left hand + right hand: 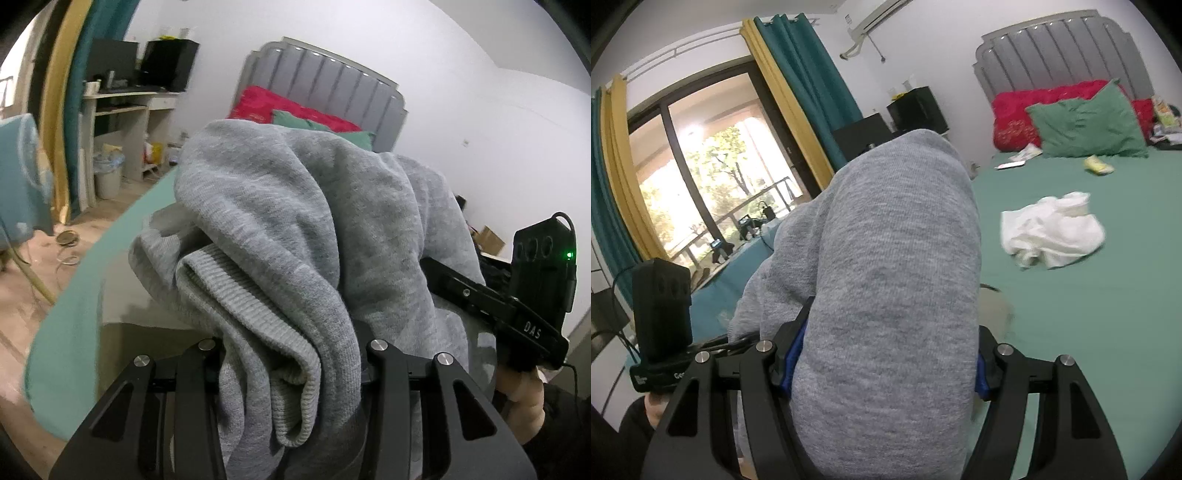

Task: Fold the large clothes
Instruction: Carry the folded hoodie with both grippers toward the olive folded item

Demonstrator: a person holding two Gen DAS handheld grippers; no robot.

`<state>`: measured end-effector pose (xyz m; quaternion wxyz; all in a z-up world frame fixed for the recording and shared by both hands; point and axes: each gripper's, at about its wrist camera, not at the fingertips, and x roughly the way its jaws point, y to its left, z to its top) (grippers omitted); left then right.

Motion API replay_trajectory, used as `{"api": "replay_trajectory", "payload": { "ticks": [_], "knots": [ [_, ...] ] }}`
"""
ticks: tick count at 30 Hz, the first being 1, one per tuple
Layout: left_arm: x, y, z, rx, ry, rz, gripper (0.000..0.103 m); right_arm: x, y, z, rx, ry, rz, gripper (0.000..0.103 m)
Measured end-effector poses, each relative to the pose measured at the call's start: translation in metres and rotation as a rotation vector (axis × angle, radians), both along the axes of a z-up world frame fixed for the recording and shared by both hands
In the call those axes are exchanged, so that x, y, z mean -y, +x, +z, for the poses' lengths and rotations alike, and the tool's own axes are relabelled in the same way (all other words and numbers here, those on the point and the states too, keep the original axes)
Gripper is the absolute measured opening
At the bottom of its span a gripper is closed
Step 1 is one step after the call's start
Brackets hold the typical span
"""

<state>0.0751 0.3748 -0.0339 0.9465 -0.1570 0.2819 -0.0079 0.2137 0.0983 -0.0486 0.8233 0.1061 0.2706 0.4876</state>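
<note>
A large grey sweatshirt (295,206) hangs bunched between both grippers, lifted above the green bed (1089,306). My left gripper (291,354) is shut on the sweatshirt's ribbed hem, and cloth drapes over its fingers and hides the tips. My right gripper (886,354) is shut on a thick fold of the same sweatshirt (894,258), which covers its fingertips. In the left wrist view the other gripper's body (517,306) shows at the right, close behind the cloth.
A crumpled white garment (1052,232) lies on the green sheet. Red and green pillows (1086,122) lean on the grey headboard (1063,48). A desk (122,107), a bin (107,173) and curtains (798,88) stand by the window.
</note>
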Motion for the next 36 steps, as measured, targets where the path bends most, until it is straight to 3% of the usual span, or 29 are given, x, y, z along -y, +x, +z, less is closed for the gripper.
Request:
{"api": "replay_trajectory", "payload": {
  "ticks": [5,8,12,14,15,16,20,24,29,33,36],
  "knots": [
    [-0.033,0.013,-0.007,-0.036,0.017,0.008,0.043,-0.032,0.014,-0.019,-0.081,0.041,0.023,0.069],
    [-0.053,0.037,-0.021,-0.108,0.021,-0.021,0.044,-0.045,0.024,-0.036,-0.131,0.039,0.011,0.069],
    [-0.084,0.073,-0.071,-0.274,-0.038,-0.013,0.049,-0.062,0.051,-0.083,-0.250,-0.020,-0.022,0.069],
    [-0.093,0.080,-0.086,-0.342,0.014,0.078,0.049,-0.068,0.070,-0.118,-0.350,-0.085,-0.032,0.070],
    [-0.094,0.078,-0.085,-0.330,0.029,0.092,0.049,-0.066,0.076,-0.129,-0.377,-0.083,-0.023,0.070],
    [-0.091,0.074,-0.083,-0.300,0.048,0.089,0.050,-0.065,0.080,-0.131,-0.373,-0.082,-0.018,0.076],
    [-0.070,0.076,-0.090,-0.297,0.245,0.092,0.054,-0.067,0.071,-0.118,-0.178,-0.190,-0.032,0.085],
    [-0.069,0.076,-0.083,-0.315,0.282,0.143,0.054,-0.070,0.071,-0.112,-0.159,-0.242,-0.019,0.090],
    [-0.058,0.059,-0.049,-0.233,0.419,0.265,0.054,-0.075,0.067,-0.094,-0.088,-0.322,-0.042,0.091],
    [-0.045,0.053,-0.019,-0.109,0.416,0.252,0.055,-0.075,0.069,-0.082,-0.041,-0.341,-0.068,0.091],
    [-0.038,0.074,-0.014,-0.112,0.419,0.224,0.056,-0.074,0.076,-0.075,-0.024,-0.342,-0.083,0.091]
  ]
}}
